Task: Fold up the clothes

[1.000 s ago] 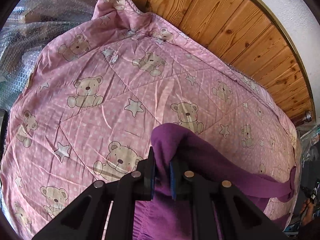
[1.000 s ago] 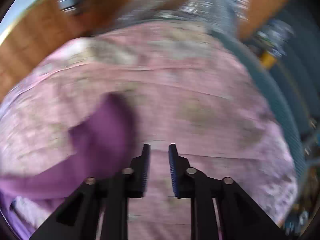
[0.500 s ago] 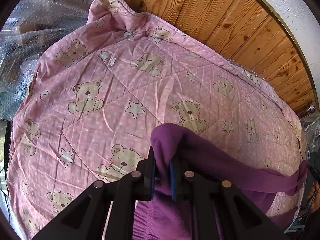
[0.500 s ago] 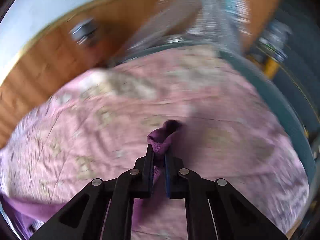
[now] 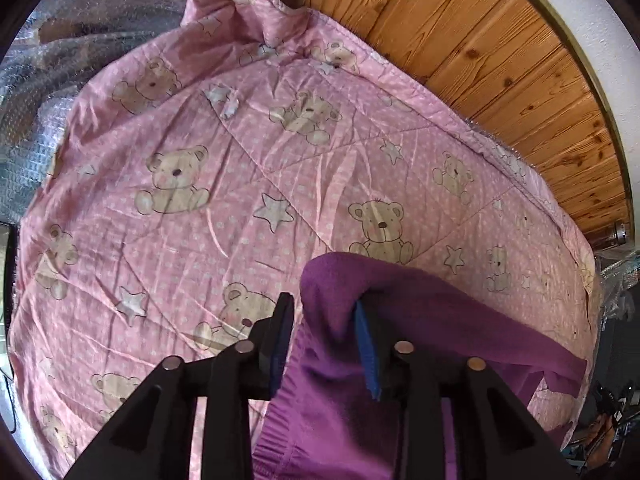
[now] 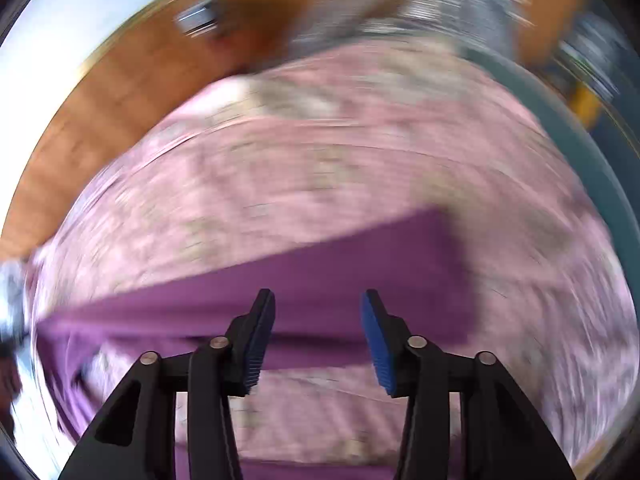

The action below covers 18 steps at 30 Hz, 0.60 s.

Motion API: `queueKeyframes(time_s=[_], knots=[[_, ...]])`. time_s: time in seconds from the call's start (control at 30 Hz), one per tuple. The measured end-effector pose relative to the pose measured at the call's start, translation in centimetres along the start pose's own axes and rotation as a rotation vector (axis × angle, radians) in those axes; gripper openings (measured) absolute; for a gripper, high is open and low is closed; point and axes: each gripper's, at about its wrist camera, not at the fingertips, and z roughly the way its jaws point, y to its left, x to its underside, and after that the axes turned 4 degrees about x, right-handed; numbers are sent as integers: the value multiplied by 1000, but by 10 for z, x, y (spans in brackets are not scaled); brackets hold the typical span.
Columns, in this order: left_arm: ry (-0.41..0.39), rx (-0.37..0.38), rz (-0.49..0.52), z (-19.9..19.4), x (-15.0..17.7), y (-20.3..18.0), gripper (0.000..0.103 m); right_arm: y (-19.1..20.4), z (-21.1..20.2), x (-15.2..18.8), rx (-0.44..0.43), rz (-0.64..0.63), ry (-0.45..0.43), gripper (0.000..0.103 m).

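Wood-panelled wall [image 5: 500, 60] behind a bed covered by a pink teddy-bear quilt [image 5: 208, 208]; bubble wrap [image 5: 80, 40] bunched past the quilt's far-left edge. The purple garment [image 5: 440, 320] lies on the near part of the quilt, spread as a long band.

Left tool [image 5: 324, 344] — jaws parted, a raised hump of purple cloth sits between them, draped against the right pad; no pinch visible, so released, cloth just resting there. Right tool [image 6: 318, 336], badly motion-blurred view, jaws wide apart and nothing between them; the purple garment [image 6: 320, 280] lies just ahead of and under its tips.

Key relation: the garment's long axis runs crosswise to both tools, side to side across the quilt, squared-off end pointing away to the right in the right view. Left tool is nearer, touching cloth. Likely next: regrip an edge and fold along that axis — a guess only.
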Motion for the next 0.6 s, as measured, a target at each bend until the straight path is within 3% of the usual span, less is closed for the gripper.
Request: queueKeyframes(time_s=[0.1, 0.2, 0.3, 0.4, 0.53, 0.57, 0.6], knots=[[-60, -17, 20, -31, -2, 2, 60, 73, 28, -12, -76, -261, 53, 50], [-34, 56, 140, -39, 3, -31, 61, 137, 58, -16, -148, -477, 119, 51], [85, 135, 285, -3, 19, -91, 63, 183, 88, -14, -204, -618, 195, 51], [193, 162, 386, 51, 43, -140, 63, 215, 106, -6, -238, -720, 255, 51], [263, 195, 454, 84, 74, -179, 63, 229, 123, -3, -231, -804, 282, 53], [267, 223, 471, 82, 82, -189, 63, 229, 123, -4, -234, -813, 282, 51], [278, 247, 509, 78, 93, -201, 63, 229, 122, -5, -228, -825, 278, 33]])
